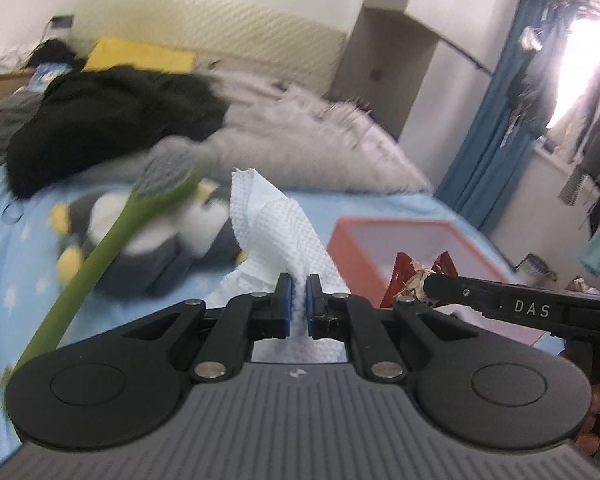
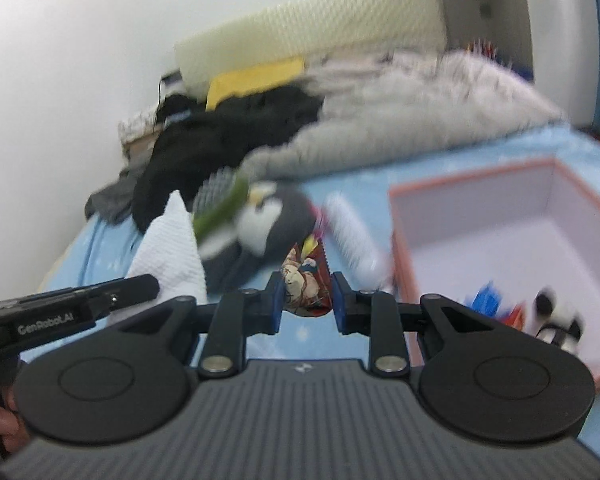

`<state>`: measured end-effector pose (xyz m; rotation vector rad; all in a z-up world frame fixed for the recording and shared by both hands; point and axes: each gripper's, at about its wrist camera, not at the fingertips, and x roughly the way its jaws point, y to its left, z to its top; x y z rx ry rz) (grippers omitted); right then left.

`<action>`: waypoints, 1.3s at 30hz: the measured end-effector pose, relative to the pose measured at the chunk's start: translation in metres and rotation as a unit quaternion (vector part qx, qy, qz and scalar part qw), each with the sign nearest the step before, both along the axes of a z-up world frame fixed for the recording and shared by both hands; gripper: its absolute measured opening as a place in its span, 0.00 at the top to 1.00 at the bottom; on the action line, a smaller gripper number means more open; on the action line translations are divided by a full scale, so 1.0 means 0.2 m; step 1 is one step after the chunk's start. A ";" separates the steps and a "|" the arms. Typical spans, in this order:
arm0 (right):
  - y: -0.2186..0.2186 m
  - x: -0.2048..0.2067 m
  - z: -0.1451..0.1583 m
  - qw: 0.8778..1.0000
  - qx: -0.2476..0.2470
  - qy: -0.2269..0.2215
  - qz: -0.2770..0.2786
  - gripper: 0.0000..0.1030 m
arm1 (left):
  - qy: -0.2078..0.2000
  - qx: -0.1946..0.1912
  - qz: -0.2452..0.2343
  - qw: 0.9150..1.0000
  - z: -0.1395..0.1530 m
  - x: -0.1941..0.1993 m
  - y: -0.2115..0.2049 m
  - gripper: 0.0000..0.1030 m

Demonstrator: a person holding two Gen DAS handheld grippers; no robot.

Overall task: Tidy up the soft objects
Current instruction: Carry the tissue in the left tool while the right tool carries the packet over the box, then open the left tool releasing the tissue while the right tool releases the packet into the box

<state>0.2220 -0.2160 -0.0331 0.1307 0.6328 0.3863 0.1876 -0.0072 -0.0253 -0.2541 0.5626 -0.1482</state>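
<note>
Clamping white cloth (image 1: 278, 220) in left gripper (image 1: 297, 300), right gripper (image 2: 306, 300) pinching packet (image 2: 308, 284)

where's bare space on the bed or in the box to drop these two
Most of the orange-rimmed box floor is bare; small items fill only its near right corner. The blue sheet shows free under the right gripper. It is crowded around the penguin plush and the white roller.

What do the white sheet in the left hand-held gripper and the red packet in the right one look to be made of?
White sheet: likely embossed paper towel or nonwoven wipe, matte, dimpled, crumpling softly. Red packet: probably glossy printed plastic or foil, with a serrated edge and cartoon artwork.
</note>
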 end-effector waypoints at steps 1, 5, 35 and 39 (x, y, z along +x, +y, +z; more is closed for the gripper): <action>-0.02 0.01 0.04 1.000 -0.004 -0.011 -0.004 0.72 | -0.006 -0.002 -0.007 1.000 0.04 0.03 -0.03 0.91; -0.11 0.05 0.17 0.999 -0.013 -0.044 -0.024 0.72 | -0.022 -0.009 -0.039 0.999 0.15 0.16 -0.16 0.91; -1.00 0.41 -0.41 0.967 -0.051 0.146 -0.204 0.70 | 0.178 0.041 -0.191 0.964 -0.46 0.99 -1.19 0.90; -1.01 0.41 -0.42 0.965 -0.042 0.152 -0.208 0.61 | 0.187 0.039 -0.189 0.963 -0.48 1.00 -1.19 0.54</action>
